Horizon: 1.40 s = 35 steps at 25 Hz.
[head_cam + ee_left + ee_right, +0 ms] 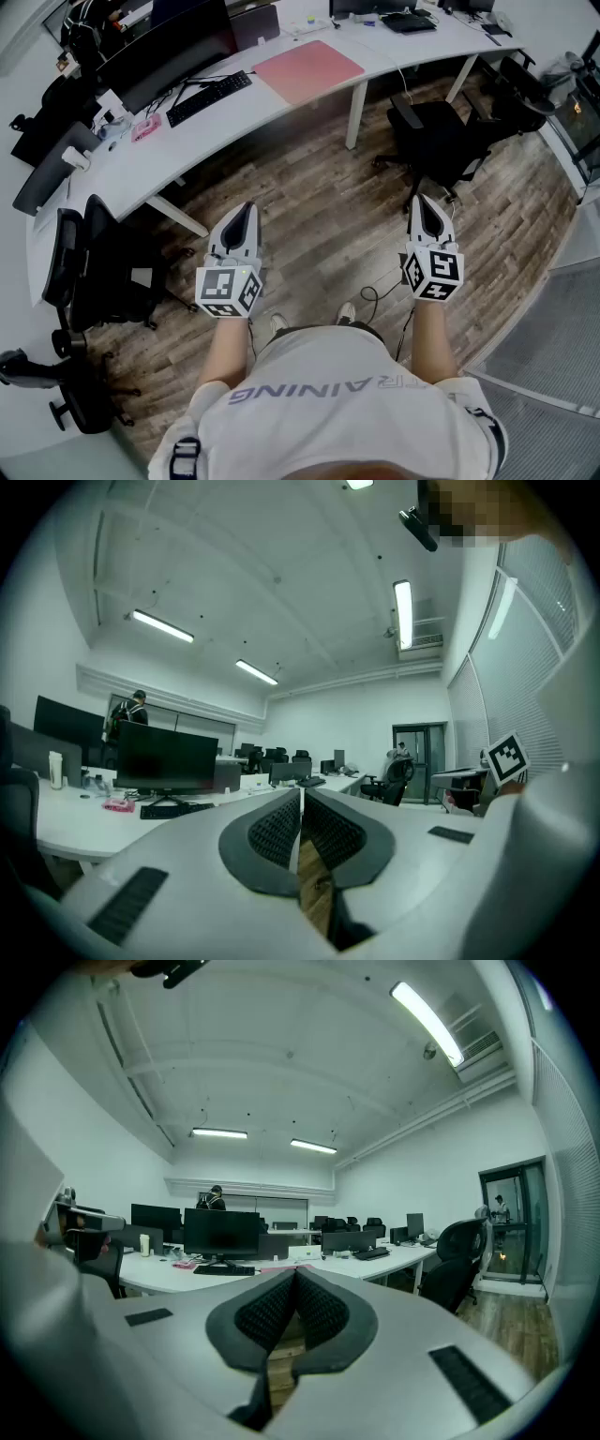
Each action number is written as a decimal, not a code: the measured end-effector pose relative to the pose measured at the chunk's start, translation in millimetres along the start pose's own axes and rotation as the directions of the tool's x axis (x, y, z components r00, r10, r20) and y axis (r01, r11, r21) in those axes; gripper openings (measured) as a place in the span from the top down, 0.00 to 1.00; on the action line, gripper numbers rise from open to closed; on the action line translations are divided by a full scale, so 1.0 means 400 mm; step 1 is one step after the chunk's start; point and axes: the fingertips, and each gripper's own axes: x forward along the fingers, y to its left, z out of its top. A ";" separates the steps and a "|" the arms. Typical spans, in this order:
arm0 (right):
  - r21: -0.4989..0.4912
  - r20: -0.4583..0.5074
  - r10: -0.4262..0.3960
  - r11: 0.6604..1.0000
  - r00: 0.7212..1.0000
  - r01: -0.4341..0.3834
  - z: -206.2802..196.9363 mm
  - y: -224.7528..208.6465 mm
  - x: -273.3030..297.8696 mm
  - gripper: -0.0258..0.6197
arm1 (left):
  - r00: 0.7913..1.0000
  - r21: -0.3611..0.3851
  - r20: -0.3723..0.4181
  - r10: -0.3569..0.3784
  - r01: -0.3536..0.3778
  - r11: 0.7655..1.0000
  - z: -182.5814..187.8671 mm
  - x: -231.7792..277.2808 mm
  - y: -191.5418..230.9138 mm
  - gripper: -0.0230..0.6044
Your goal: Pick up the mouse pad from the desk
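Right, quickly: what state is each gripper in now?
Left gripper: closed, holding nothing.
Right gripper: closed, holding nothing.

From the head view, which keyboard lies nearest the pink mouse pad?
The keyboard just left of the mouse pad, before the dark monitor; the other keyboard lies farther right.

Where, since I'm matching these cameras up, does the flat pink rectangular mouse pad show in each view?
Head view: the flat pink rectangular mouse pad lies top centre on the curved white desk, right of the black keyboard.
Left gripper view: I cannot make it out.
Right gripper view: a thin pink strip near the centre, right of the keyboard.
Shared landmark: the keyboard, in all three views.
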 end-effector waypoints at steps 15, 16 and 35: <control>0.011 0.017 0.036 0.999 0.999 -0.036 0.003 -0.062 0.010 0.92 | 0.999 -0.016 0.004 0.036 -0.036 0.999 -0.006 0.022 -0.059 0.90; 0.022 0.027 0.038 0.999 0.999 -0.038 0.006 -0.069 0.012 0.92 | 0.999 -0.016 0.005 0.041 -0.041 0.999 -0.005 0.027 -0.059 0.90; 0.079 -0.020 0.152 0.986 0.988 -0.150 -0.098 -0.227 0.121 0.92 | 0.995 -0.023 -0.058 0.086 -0.087 0.996 -0.070 0.190 -0.173 0.90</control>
